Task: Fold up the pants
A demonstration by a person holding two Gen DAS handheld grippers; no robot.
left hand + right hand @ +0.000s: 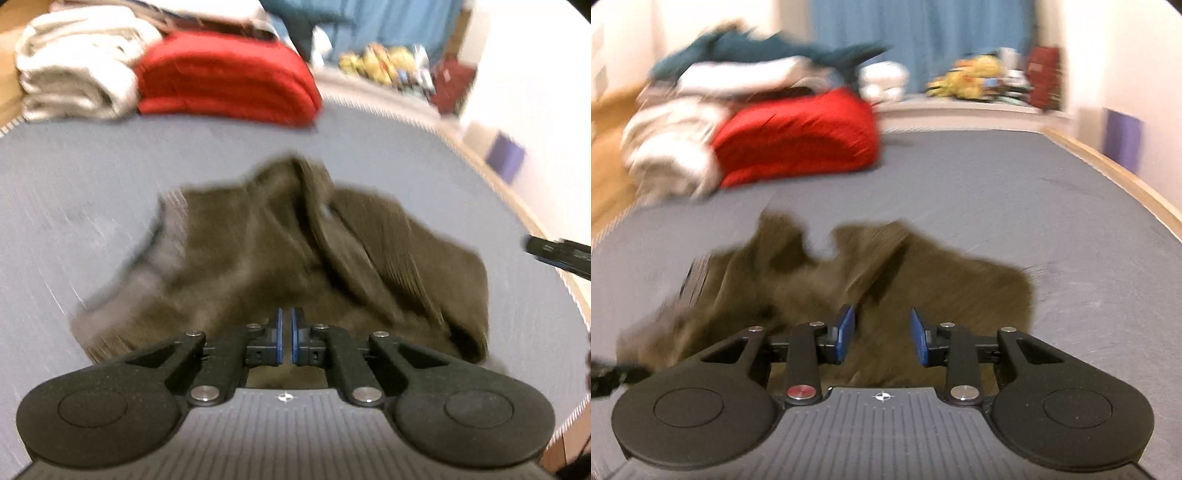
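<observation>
The olive-brown pants (280,243) lie crumpled on the grey-blue bed sheet (74,184), blurred by motion. My left gripper (286,325) hangs just above their near edge; its blue pads are almost together with a thin gap, and no cloth shows between them. In the right wrist view the same pants (923,280) spread in front of my right gripper (882,332), which is open and empty over their near part. The right gripper's black tip also shows at the right edge of the left wrist view (557,253).
A folded red blanket (225,77) and a pile of white bedding (74,70) sit at the far left of the bed. A wooden bed frame edge (1115,173) runs along the right. Blue curtains (923,40) and toys (975,79) stand behind.
</observation>
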